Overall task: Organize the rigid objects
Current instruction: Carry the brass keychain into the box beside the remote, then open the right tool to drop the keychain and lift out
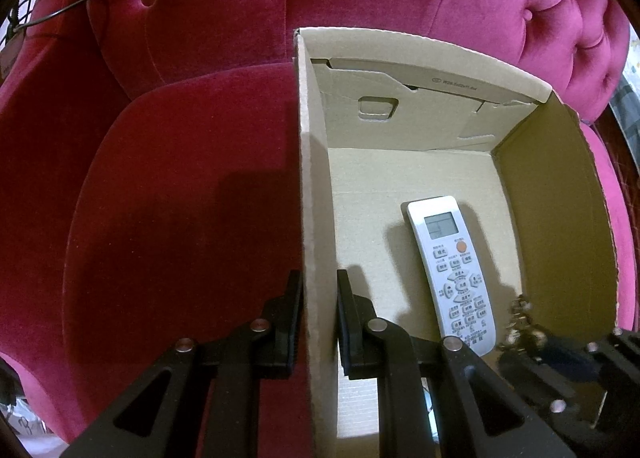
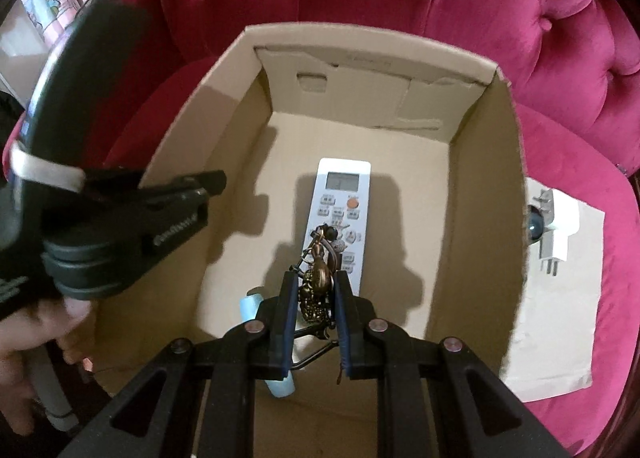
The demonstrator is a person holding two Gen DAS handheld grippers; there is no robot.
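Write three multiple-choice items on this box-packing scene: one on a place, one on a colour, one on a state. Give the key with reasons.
1. Where does the white remote lie?
A. on the floor of the cardboard box
B. on the armchair cushion
C. on the paper beside the box

2. What colour is the armchair?
A. grey
B. magenta-red
C. green

3. What is the left gripper doing?
A. holding the remote
B. hanging open over the cushion
C. straddling the box's left wall

Key: 1 A, both wrist views show the remote flat on the box floor. 2 B, the tufted velvet is magenta-red. 3 C, one finger sits outside the wall, one inside. The right gripper, meanwhile, holds a bronze keychain over the box.
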